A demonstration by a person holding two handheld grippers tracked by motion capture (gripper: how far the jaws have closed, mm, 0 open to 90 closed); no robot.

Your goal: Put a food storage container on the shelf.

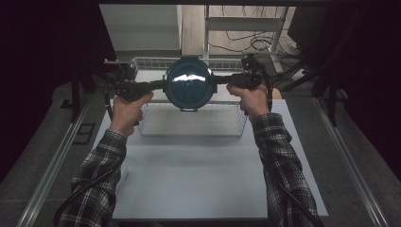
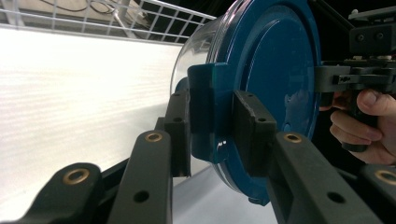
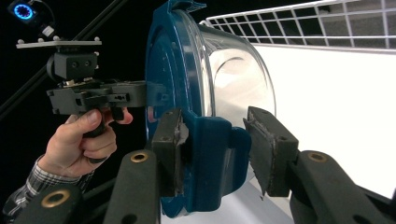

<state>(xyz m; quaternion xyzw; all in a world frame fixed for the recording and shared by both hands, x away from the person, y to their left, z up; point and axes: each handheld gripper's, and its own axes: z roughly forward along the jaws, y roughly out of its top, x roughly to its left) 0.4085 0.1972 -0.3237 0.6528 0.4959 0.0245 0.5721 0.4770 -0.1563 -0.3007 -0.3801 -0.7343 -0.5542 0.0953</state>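
**Lidded container held between both grippers above the wire basket**

I have the container [image 1: 189,84], a clear round bowl with a dark blue lid, up in the air over the wire basket [image 1: 191,124] at the far side of the white table [image 1: 198,175]. It hangs between my two grippers, one at each side of the lid.

In the left gripper view, my left gripper [image 2: 212,133] has its jaws part closed on a blue latch tab [image 2: 210,107] at the lid's rim. The tab sits squarely between the two pads, both of which press against it. The lid's face points right here and the clear bowl left.

In the right gripper view, my right gripper [image 3: 219,156] straddles the opposite latch tab [image 3: 217,158]. Its left pad presses the lid side of the tab. The right pad stands just beside the tab's outer edge, and I cannot tell whether it touches. The jaws are part open, the tab between them.
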